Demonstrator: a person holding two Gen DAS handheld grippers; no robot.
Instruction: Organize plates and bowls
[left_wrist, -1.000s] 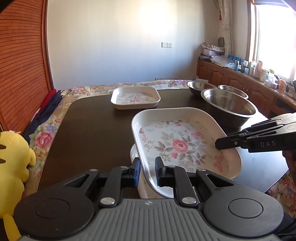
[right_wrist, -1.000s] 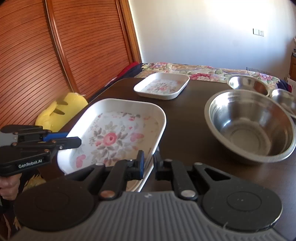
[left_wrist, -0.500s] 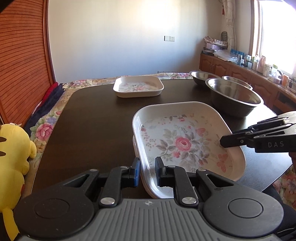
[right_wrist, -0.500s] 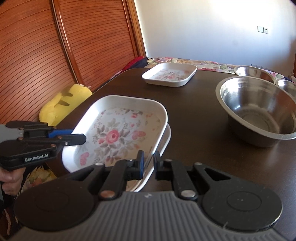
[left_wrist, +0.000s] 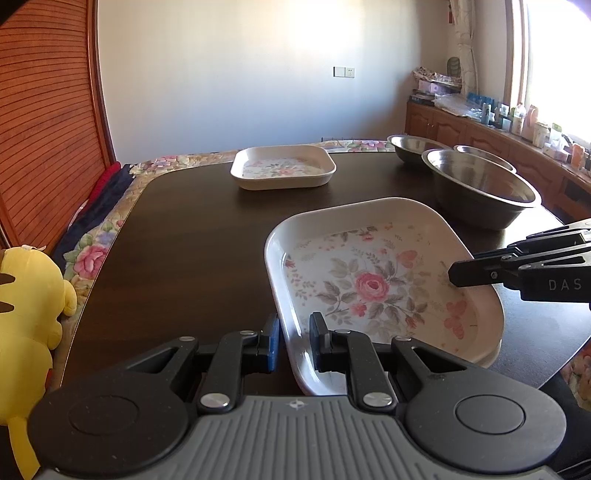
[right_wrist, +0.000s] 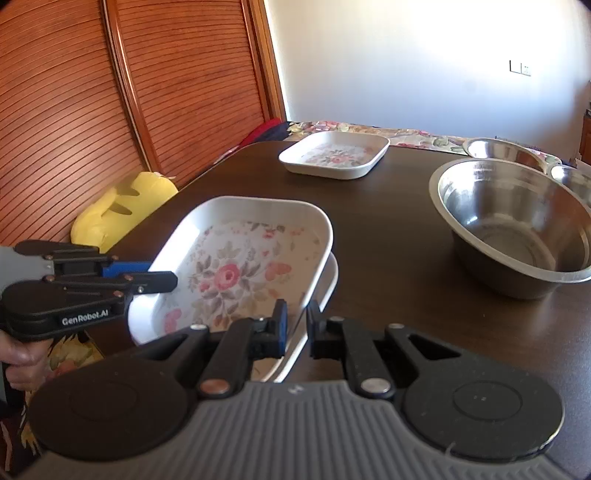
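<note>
Left tool (left_wrist: 293, 339) clamped, right tool (right_wrist: 295, 328) clamped

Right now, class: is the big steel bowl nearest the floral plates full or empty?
Empty. The right wrist view looks into the big steel bowl and shows only bare, shiny metal down to its bottom.

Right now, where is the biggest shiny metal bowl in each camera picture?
Left wrist view: the big metal bowl sits at the right, beyond the held flowery plate.
Right wrist view: the same bowl fills the right side.
Shared landmark: the far flowery plate near the table's back edge.
</note>
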